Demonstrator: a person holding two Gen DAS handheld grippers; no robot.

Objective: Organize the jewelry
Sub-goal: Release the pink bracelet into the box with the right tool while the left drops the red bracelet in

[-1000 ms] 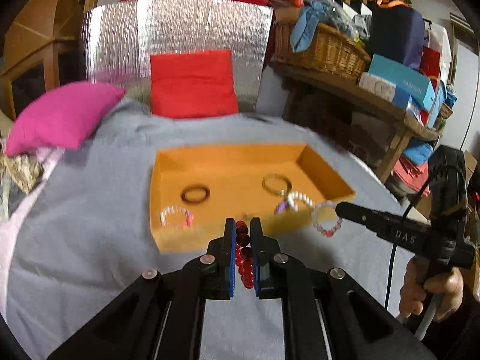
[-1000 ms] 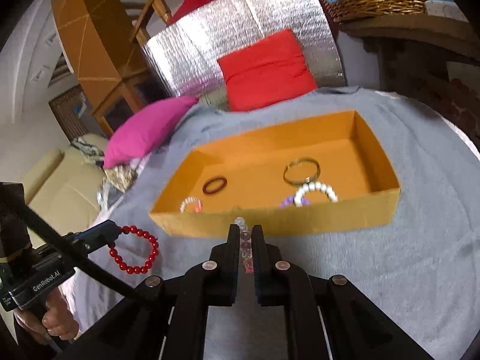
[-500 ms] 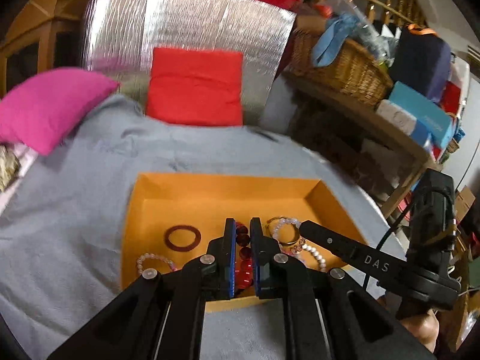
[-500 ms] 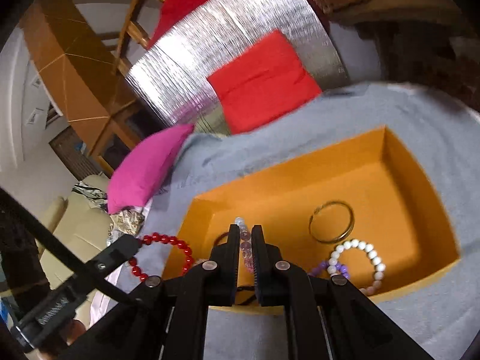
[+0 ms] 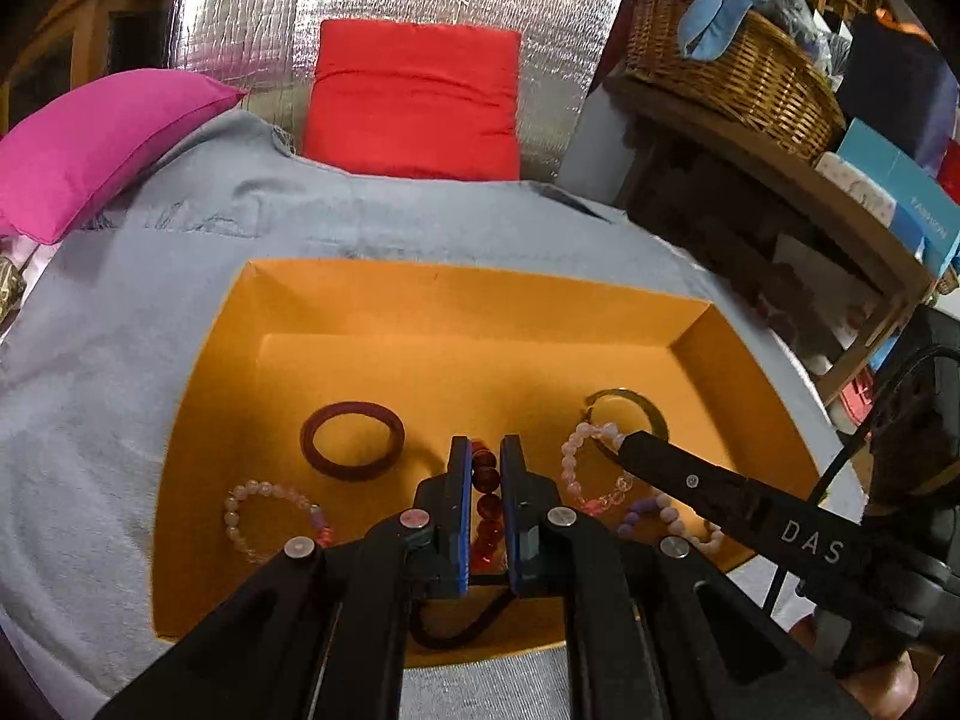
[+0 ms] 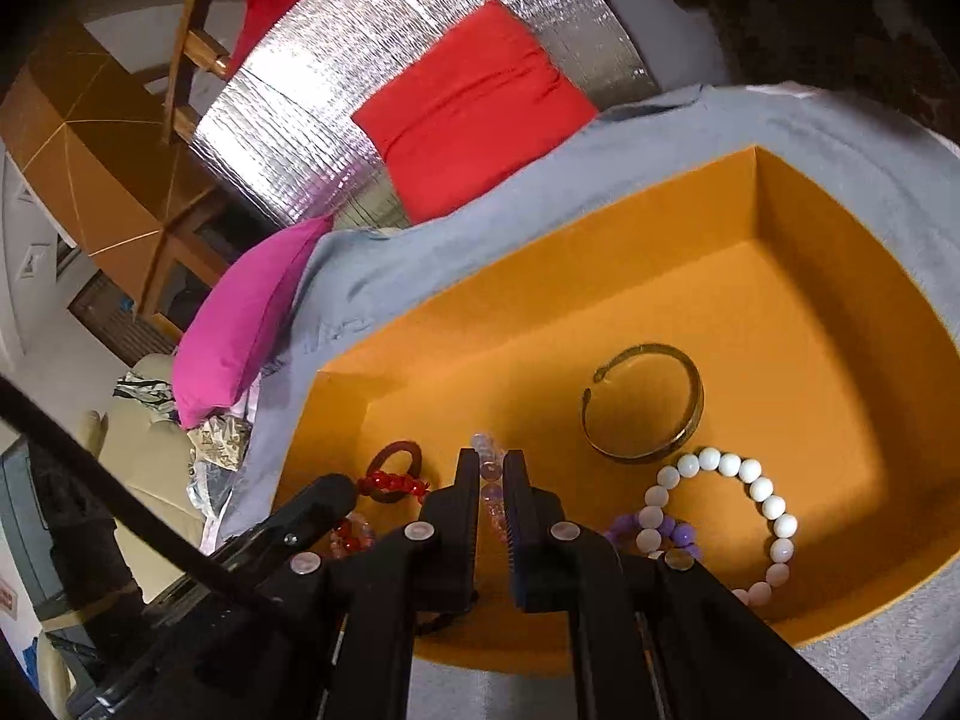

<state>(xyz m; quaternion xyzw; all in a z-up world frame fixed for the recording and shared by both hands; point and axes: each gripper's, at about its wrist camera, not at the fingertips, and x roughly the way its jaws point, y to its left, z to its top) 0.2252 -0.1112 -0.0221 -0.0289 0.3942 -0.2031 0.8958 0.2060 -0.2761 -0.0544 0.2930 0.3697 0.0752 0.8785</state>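
My left gripper (image 5: 485,450) is shut on a red bead bracelet (image 5: 487,501) and hangs over the near middle of the orange tray (image 5: 456,306). Beside it on the right, my right gripper (image 6: 493,461) is shut on a clear pink bead bracelet (image 6: 492,492), also seen from the left wrist as a pale pink bracelet (image 5: 585,468) at its tip. On the tray floor lie a dark red bangle (image 5: 351,441), a pale pink bracelet (image 5: 270,519), a brass cuff (image 6: 642,411), a white bead bracelet (image 6: 744,516) and a purple bead bracelet (image 6: 672,534).
The tray rests on a grey cloth (image 5: 108,360). A pink cushion (image 5: 102,144) and a red cushion (image 5: 414,96) lie behind it against a silver foil panel (image 5: 384,0). A wooden shelf with a wicker basket (image 5: 720,72) and boxes stands at the right.
Both grippers have moved forward and down, from in front of the tray's near wall to over its floor, each still carrying its bracelet.
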